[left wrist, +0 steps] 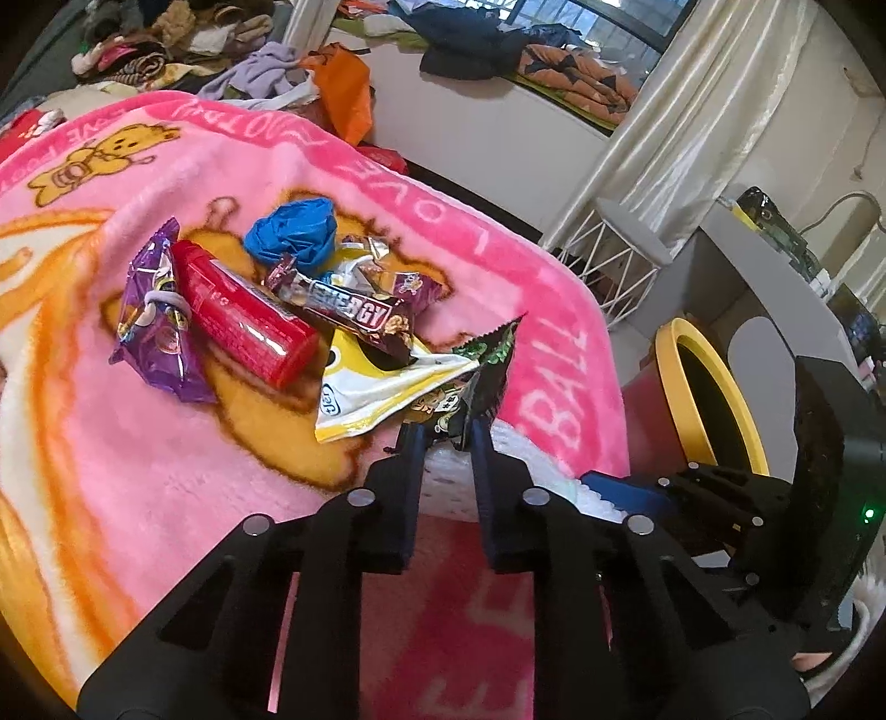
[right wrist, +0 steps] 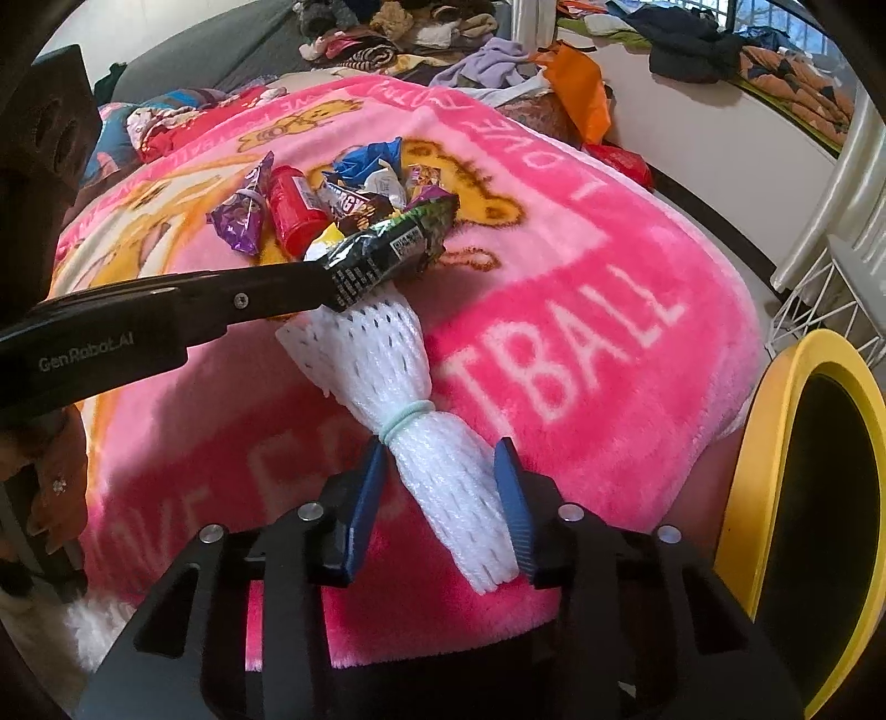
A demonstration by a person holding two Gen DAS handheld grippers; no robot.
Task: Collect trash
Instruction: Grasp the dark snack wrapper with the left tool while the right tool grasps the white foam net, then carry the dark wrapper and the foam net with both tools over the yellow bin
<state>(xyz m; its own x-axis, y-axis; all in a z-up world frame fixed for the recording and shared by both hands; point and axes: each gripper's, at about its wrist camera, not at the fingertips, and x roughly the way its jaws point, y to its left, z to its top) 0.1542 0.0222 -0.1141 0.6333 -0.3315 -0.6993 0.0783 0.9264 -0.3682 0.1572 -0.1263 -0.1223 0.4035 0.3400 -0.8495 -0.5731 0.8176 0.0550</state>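
Note:
A pile of trash lies on the pink blanket [left wrist: 138, 471]: a purple wrapper [left wrist: 155, 327], a red tube [left wrist: 243, 315], an energy bar wrapper [left wrist: 354, 315], a crumpled blue bag [left wrist: 293, 232] and a yellow-white packet [left wrist: 382, 393]. My left gripper [left wrist: 446, 443] is shut on a black-green wrapper [left wrist: 482, 376], also seen in the right wrist view [right wrist: 387, 243], lifted just above the blanket. My right gripper [right wrist: 443, 471] is open with its fingers on either side of a white foam net [right wrist: 421, 421] tied with a pale band, lying on the blanket [right wrist: 554, 288].
A bin with a yellow rim [right wrist: 797, 498] stands right of the bed, also in the left wrist view [left wrist: 714, 387]. A white wire basket [left wrist: 609, 260] and curtain stand behind it. Clothes are heaped at the far end of the bed [right wrist: 421, 33].

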